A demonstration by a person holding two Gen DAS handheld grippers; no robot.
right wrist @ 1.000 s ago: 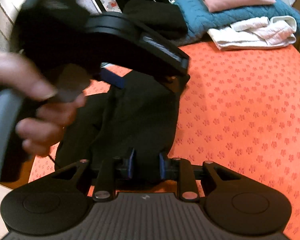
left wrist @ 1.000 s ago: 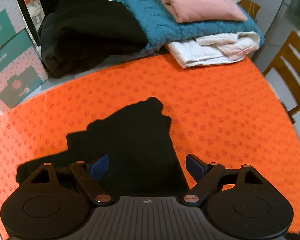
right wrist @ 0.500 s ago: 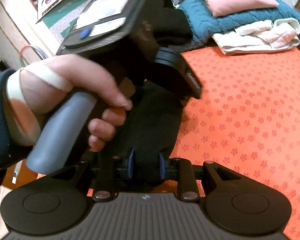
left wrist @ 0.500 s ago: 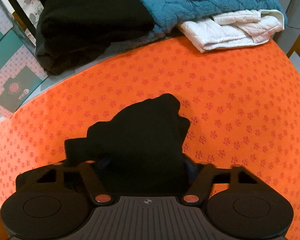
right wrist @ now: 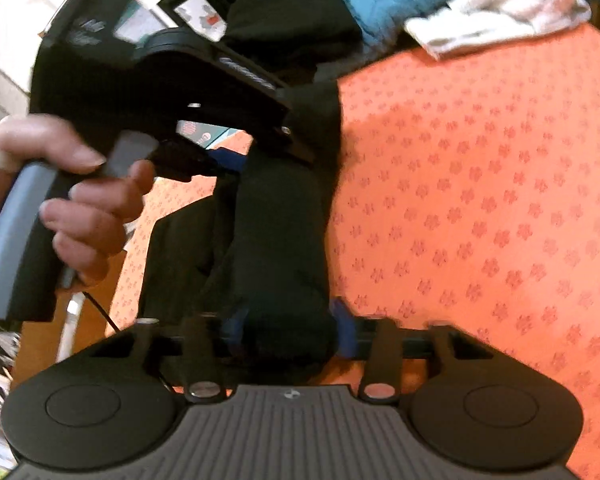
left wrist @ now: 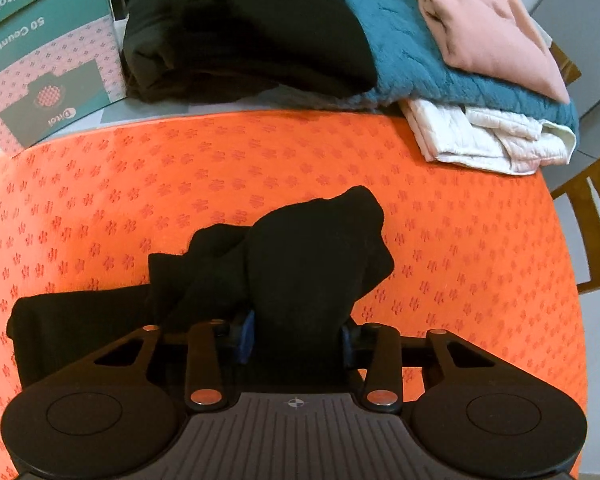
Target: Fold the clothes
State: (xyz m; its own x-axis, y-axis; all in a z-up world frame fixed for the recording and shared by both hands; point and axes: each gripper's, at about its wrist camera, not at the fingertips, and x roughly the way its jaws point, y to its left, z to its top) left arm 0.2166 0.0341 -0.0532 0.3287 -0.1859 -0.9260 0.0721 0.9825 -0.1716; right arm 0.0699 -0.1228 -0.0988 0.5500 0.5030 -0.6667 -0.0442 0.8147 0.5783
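Observation:
A black garment (left wrist: 316,248) lies crumpled on the orange patterned tablecloth (left wrist: 460,220). My left gripper (left wrist: 296,338) points steeply down at it; its jaws are closing, and the blue pads press a bunched fold of the cloth between them. In the right wrist view the same black garment (right wrist: 276,232) runs as a long band from my right gripper (right wrist: 290,330), which is shut on its near end, up to the left gripper's blue pad (right wrist: 224,158). A hand (right wrist: 92,200) holds the left gripper's grey handle. That view is slightly blurred.
Folded clothes are stacked at the table's far side: a black pile (left wrist: 240,28), a teal knit (left wrist: 412,60), a pink top (left wrist: 492,36) and a white piece (left wrist: 488,140). Green and pink boxes (left wrist: 40,60) stand far left. A wooden chair (left wrist: 596,220) is at the right.
The left jaws have come together from wide apart onto the black garment, which now bunches up between them. The right gripper has sunk a little, still holding the cloth.

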